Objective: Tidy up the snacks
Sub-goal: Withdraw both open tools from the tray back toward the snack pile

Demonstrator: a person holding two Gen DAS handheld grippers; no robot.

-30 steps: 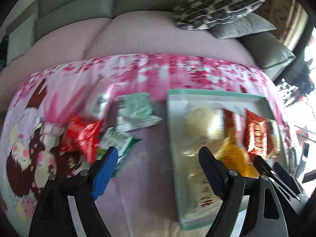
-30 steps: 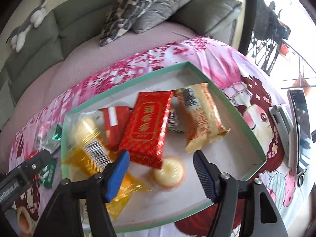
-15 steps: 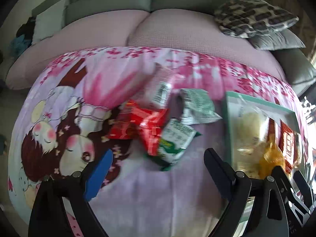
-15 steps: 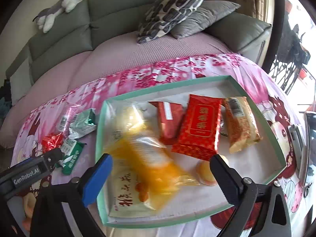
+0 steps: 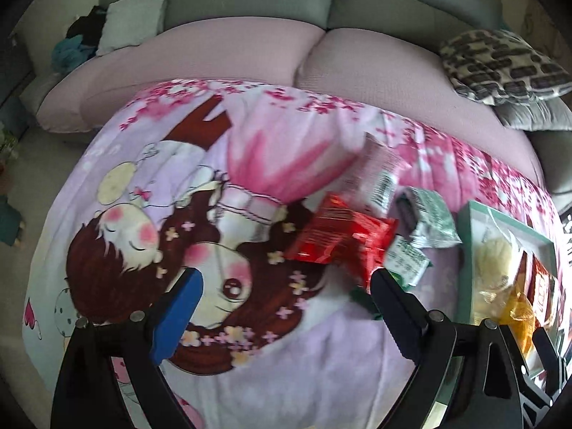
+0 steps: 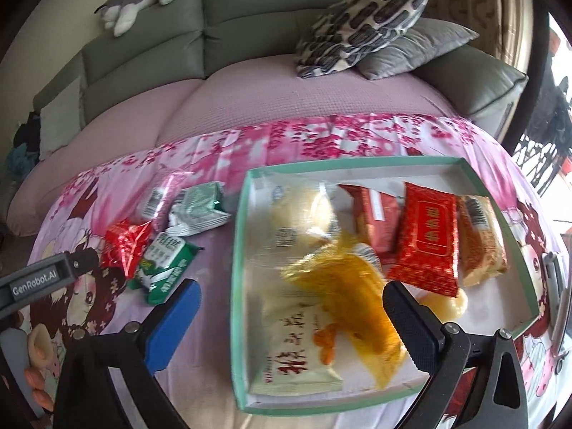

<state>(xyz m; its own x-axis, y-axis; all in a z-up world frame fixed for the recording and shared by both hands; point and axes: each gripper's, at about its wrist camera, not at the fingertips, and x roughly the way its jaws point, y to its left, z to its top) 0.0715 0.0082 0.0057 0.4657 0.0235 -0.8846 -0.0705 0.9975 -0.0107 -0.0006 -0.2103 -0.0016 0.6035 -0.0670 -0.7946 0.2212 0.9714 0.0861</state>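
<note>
Both our tongs hang released above the printed cloth. Our left gripper (image 5: 284, 298) has its jaws spread wide with nothing between them; under it we see only the cartoon girl on the pink tablecloth (image 5: 250, 164). Our right gripper (image 6: 289, 307) is just as wide, its jaws apart over the near left part of the green tray (image 6: 236, 286), and neither pad touches anything.

Loose snacks lie in a small heap on the cloth, left of the tray. From the left wrist view we make out a red crinkled packet (image 5: 339, 239), a pink packet with a barcode (image 5: 379, 175) beyond it, a silver-green packet (image 5: 430, 218) nearest the tray, and a green-and-white packet (image 5: 407, 259) tucked partly under the red one. The left gripper's right finger (image 5: 395, 309) stands just in front of this heap, apart from it.

Inside the tray, the right wrist view shows a clear bag with a pale bun (image 6: 304, 214) at the far left, a yellow translucent packet (image 6: 354, 293) lying tilted across a white packet with red characters (image 6: 293, 354), a dark red packet (image 6: 375, 218), a bright red packet (image 6: 427, 243), a brown-orange packet (image 6: 481, 239) at the right, and a small pale jelly cup (image 6: 448, 304) near the front wall.

Behind the cloth we see a sofa (image 6: 250, 18) with a patterned cushion (image 6: 364, 21).
</note>
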